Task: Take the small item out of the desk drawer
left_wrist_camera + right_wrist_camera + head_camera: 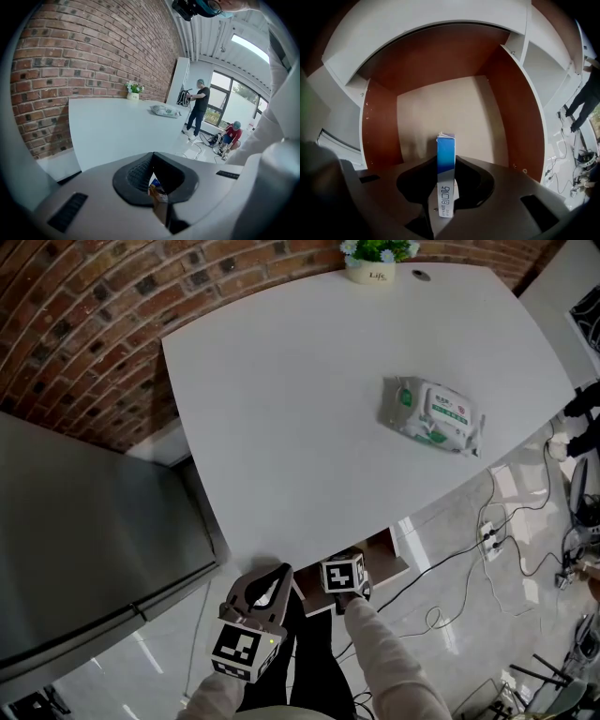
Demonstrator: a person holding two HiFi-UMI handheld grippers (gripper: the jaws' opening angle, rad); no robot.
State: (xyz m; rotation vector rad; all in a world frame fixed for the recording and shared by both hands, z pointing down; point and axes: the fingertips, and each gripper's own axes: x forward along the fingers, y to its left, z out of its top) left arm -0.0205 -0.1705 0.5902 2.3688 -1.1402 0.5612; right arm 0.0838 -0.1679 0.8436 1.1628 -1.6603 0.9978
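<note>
**Right gripper clamped on the box, down in the drawer**

Your right gripper is closed on the small item, a thin blue-and-white box. It is pinched across its narrow faces and stands on edge, its top poking past the pads. That on-edge hold looks deliberate, since thin sides are easy to pinch and flat faces are not. The box is still inside the open drawer, low centre of the right gripper view, with brown walls on both sides and the pale bottom behind it. You point steeply down because the drawer sits under the tabletop edge. Next step is probably a straight lift clear of the walls.

Your left gripper is closed with nothing gripped. A sliver of colour shows through its slit, and I can't tell what it is. It sits parked at bottom left of the head view, out of the way.

A wipes pack lies on the tabletop at upper right, and a plant pot stands at the top edge.
</note>
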